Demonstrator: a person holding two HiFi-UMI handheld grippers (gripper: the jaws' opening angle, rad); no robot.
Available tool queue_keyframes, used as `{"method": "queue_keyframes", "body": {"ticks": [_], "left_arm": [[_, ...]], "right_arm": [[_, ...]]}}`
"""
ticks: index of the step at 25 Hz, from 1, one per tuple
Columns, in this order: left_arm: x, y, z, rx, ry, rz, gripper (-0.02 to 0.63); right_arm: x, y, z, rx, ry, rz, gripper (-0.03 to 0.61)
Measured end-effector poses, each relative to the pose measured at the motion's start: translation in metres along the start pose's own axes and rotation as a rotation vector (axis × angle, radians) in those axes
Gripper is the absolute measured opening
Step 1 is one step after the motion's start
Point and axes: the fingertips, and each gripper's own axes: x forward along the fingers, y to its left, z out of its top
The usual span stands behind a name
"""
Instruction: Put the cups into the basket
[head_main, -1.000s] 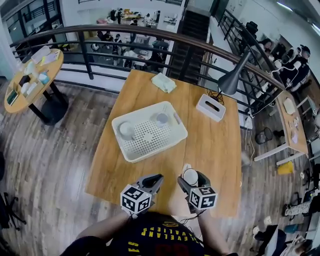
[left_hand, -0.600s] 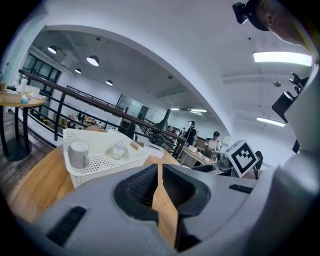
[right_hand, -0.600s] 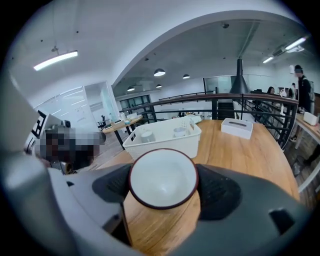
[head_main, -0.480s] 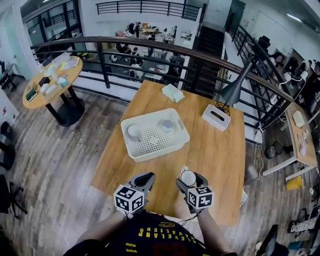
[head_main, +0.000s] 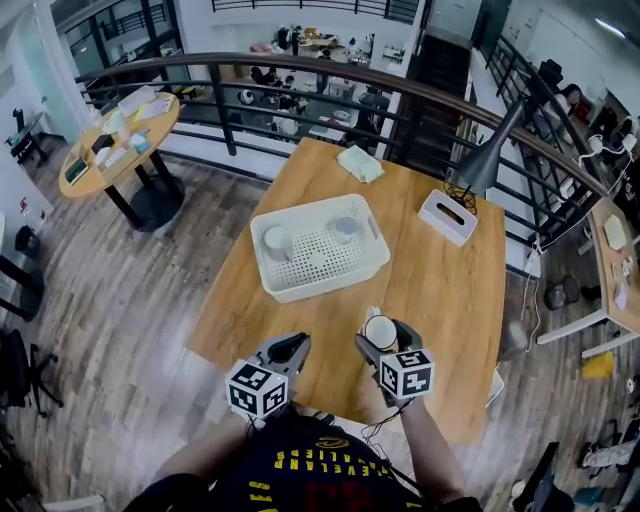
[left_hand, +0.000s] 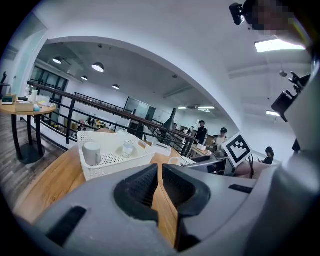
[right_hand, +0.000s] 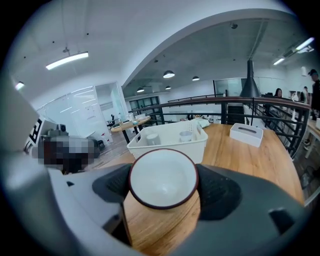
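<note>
A white cup with a dark rim (right_hand: 162, 179) sits between the jaws of my right gripper (head_main: 381, 338), which is shut on it near the table's front edge. The same cup (head_main: 380, 329) shows as a pale disc in the head view. My left gripper (head_main: 285, 351) hangs beside it to the left, shut and empty, its pads (left_hand: 150, 185) meeting. The white perforated basket (head_main: 318, 263) lies further back on the wooden table (head_main: 440, 290). Inside it stand a white cup (head_main: 276, 240) at the left and a small glass cup (head_main: 345, 229) at the right.
A white tissue box (head_main: 447, 216) and a black desk lamp (head_main: 487, 160) stand at the table's far right. A folded cloth (head_main: 359, 163) lies at the far edge. A railing (head_main: 300, 75) runs behind the table; a round side table (head_main: 120, 135) stands far left.
The head view has shifted so the table and basket sit more to the right. Both grippers stay near the front edge, the left one slightly raised; the right still grips the cup.
</note>
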Motion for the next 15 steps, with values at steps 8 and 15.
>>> {"method": "queue_keyframes", "body": {"ticks": [8,15], "left_arm": [[0.017,0.024,0.016,-0.002,-0.007,-0.036,0.025],[0.023,0.056,0.025,-0.021,0.008,-0.064,0.025]], "right_arm": [[0.015,-0.011,0.035,-0.009,-0.016,-0.032,0.400],[0.040,-0.015,0.085,-0.021,-0.036,-0.051,0.400]]}}
